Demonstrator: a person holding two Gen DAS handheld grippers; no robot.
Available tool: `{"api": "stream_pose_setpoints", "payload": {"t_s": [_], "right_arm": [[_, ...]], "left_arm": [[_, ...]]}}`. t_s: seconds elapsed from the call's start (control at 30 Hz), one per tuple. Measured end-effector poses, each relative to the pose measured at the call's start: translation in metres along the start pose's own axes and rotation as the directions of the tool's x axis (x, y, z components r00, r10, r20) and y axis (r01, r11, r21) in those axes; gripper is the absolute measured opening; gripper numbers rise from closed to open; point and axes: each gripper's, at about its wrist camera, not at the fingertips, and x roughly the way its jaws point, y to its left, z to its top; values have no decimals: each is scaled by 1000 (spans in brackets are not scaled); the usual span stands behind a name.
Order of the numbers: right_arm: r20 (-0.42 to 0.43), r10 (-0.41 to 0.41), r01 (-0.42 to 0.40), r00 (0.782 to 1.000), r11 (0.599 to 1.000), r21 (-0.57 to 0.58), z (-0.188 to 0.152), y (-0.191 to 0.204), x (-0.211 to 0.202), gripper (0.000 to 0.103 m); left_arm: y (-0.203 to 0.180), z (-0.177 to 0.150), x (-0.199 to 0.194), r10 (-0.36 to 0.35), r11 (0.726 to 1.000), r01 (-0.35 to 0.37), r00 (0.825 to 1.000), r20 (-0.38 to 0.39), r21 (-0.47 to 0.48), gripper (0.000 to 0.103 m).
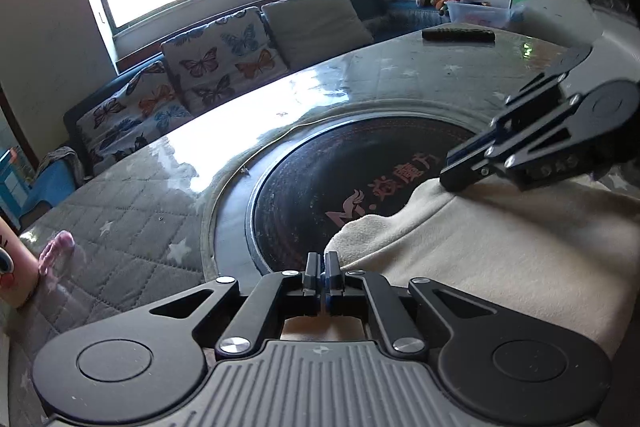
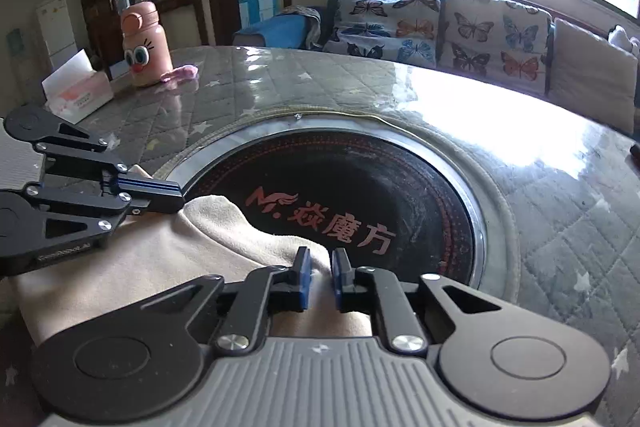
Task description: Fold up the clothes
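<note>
A cream garment (image 1: 500, 251) lies on the table, its far edge over the black round hotplate (image 1: 360, 179). My left gripper (image 1: 322, 273) is shut at the garment's left edge; whether cloth is pinched between the fingers is not visible. It also shows in the right wrist view (image 2: 176, 201), fingers together on the cloth's corner. My right gripper (image 2: 320, 273) has its blue pads a little apart with a ridge of the cream garment (image 2: 160, 259) between them. It shows in the left wrist view (image 1: 456, 179), tips down on the garment's far edge.
The quilted grey table cover (image 1: 132, 227) lies under glossy plastic. A pink bottle (image 2: 143, 45), a pink cloth scrap (image 2: 180, 73) and a tissue box (image 2: 78, 89) stand at the left. A remote (image 1: 458, 35) lies at the far edge. A sofa with butterfly cushions (image 1: 216, 63) is behind.
</note>
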Motion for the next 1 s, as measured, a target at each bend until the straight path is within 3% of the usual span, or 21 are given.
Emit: {"api": "stream_pose_setpoints", "payload": {"t_s": [0.17,0.37,0.47,0.63,0.77,1.0], "right_arm": [[26,10,-10,1000,1000,-8,3,-3,-30,16],[-23,31,-33,999,998,-61,-22,8,-53,16],[-37,31,-32,999,999,-16,-30,1,-46,16],[15,26,-27,1000,999,42,-31,-15,-68,16],[3,-25,25,1000,998,66,-37,-32,-78,16],[-22,13,-10,1000,995,100,-49,-39,-74,16]], "left_arm": [[1,2,-2,8,1000,-8,1000,0,-8,5],[-2,3,-2,28,1000,-28,1000,-3,3,6],[-2,4,-8,49,999,-49,999,-1,1,7],[-2,5,-31,59,998,-59,998,32,-17,7],[-20,5,-47,1,1000,0,999,51,-18,7],[-69,3,-66,-135,990,132,988,78,46,8]]}}
